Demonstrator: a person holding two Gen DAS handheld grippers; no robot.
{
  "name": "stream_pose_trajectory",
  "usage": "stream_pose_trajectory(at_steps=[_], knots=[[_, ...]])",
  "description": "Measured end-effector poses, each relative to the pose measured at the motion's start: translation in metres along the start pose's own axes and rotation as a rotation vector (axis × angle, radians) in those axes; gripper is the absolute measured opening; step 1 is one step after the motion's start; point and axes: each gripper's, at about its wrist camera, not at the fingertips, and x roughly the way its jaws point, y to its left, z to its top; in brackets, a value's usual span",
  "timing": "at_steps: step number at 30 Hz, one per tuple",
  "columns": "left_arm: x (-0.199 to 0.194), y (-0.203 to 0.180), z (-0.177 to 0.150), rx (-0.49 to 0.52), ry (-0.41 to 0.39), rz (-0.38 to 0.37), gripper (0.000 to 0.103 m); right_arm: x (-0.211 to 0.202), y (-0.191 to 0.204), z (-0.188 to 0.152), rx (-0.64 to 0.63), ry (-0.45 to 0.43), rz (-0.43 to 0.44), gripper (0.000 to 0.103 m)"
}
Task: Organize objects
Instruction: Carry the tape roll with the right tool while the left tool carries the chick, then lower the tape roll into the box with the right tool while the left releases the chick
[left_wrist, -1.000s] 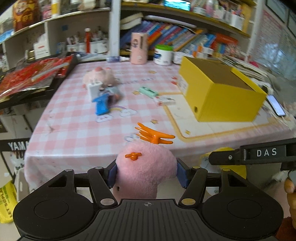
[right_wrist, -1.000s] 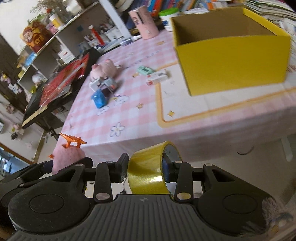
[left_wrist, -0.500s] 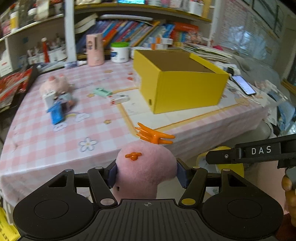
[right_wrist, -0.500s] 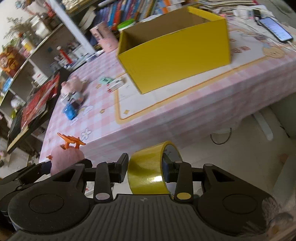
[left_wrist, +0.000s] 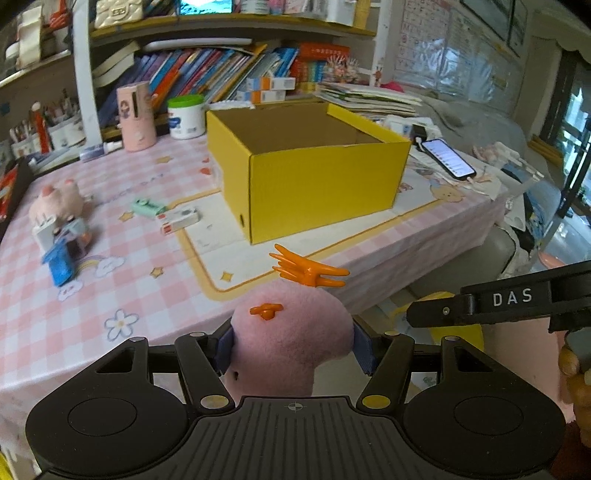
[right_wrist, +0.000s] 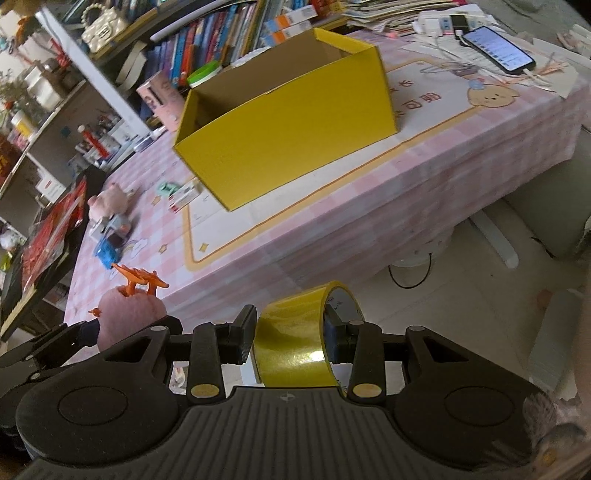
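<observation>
In the left wrist view, a cluster of small things is seen at about nine o'clock on the table (left_wrist: 110, 280): a pink plush pig (left_wrist: 55, 201), a white plug (left_wrist: 44, 234) and a blue packet (left_wrist: 59, 264), all close together. Just right of them, towards ten o'clock, a green clip (left_wrist: 146, 206) and a small white box (left_wrist: 179, 219) lie near each other. At twelve o'clock the open yellow box (left_wrist: 317, 184) stands, and nothing can be seen inside it from here. A phone (left_wrist: 447, 158) lies at two o'clock.

The left gripper (left_wrist: 291, 349) is held off the table's near edge, its jaws closed against the sides of a pink plush toy (left_wrist: 291, 332) with orange feet. The right gripper (right_wrist: 291, 339) is also short of the table, its jaws clamped across a roll of yellow tape (right_wrist: 295, 339).

The task is judged to be at an early stage: two things are gripped but not yet placed, and five are left on the table.
</observation>
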Motion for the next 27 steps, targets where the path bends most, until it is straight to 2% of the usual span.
stream_pose_trajectory(at_steps=[8,14,22,27], knots=[[0.007,-0.006,0.017,0.003,-0.032,0.001,0.062,0.001,-0.008,0.019,-0.006,-0.016,-0.006,0.035],[0.012,-0.013,0.039,0.009,-0.084,0.0,0.062,-0.002,-0.016,0.044,-0.015,-0.06,-0.017,0.035],[0.015,-0.017,0.086,0.004,-0.208,0.012,0.062,-0.022,-0.017,0.105,-0.079,-0.223,0.013,0.035],[0.027,-0.021,0.12,0.01,-0.271,0.043,0.062,-0.032,-0.006,0.155,-0.182,-0.335,0.051,0.035]])
